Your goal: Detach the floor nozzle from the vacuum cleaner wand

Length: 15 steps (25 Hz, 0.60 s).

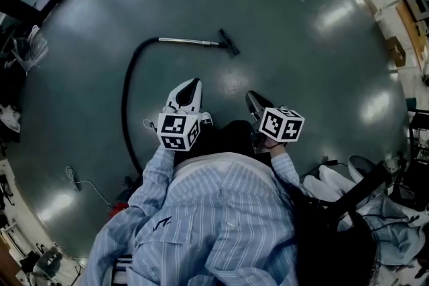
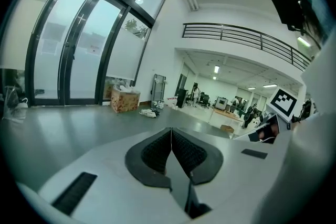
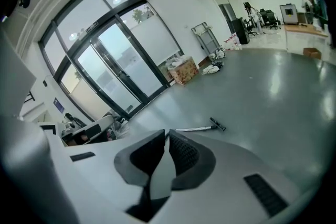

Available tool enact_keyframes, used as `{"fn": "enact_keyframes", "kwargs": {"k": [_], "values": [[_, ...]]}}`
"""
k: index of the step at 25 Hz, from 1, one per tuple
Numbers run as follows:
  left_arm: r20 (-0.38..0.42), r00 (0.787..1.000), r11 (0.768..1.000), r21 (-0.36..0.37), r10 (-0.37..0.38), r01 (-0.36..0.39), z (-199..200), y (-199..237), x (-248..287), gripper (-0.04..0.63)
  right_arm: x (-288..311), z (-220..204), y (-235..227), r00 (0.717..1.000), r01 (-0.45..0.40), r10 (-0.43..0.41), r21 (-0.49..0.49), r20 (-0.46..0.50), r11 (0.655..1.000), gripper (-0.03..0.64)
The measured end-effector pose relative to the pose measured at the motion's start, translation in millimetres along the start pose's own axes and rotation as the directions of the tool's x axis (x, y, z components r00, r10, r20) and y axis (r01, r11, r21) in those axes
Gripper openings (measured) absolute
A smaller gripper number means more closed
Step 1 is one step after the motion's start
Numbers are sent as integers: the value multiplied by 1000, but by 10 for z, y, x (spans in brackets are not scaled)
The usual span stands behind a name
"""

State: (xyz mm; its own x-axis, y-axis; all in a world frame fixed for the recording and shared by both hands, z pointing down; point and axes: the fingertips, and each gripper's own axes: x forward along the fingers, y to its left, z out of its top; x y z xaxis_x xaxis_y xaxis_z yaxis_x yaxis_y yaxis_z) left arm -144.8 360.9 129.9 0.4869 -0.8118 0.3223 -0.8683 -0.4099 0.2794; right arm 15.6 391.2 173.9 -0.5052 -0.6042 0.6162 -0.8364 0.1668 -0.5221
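- We are logging a black hose lying in a long curve on the grey floor at the left of the head view. Its far end is joining the metal wand.
- The left gripper is hanging in front of the person's striped sleeve, above the floor. In the left gripper view its jaws are pressing together with nothing between them. They are pointing towards tall glass doors and a cardboard box by the wall.
- The wand is lying flat on the floor beyond both grippers, well apart from them.
- The floor nozzle is sitting on the wand's right end, attached and set crosswise to it. No gripper is touching it.
- The right gripper is hanging beside the left one. In the right gripper view we are reading its jaws as closed and empty. That view is showing the wand and nozzle on the floor just past the jaw tips, far off and small.
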Motion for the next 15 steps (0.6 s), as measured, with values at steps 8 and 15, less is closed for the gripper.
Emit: {"fn": "enact_keyframes", "kwargs": {"k": [8,15], "values": [[-75,996,998,-45,-56,53,-29,88,492,8,356,332,-227,999,28,-27,30,-46,999,32],[-69,998,995,-93,16,-22,332,495,1183,8,959,1117,-377,996,-53,54,23,-66,998,32]]}}
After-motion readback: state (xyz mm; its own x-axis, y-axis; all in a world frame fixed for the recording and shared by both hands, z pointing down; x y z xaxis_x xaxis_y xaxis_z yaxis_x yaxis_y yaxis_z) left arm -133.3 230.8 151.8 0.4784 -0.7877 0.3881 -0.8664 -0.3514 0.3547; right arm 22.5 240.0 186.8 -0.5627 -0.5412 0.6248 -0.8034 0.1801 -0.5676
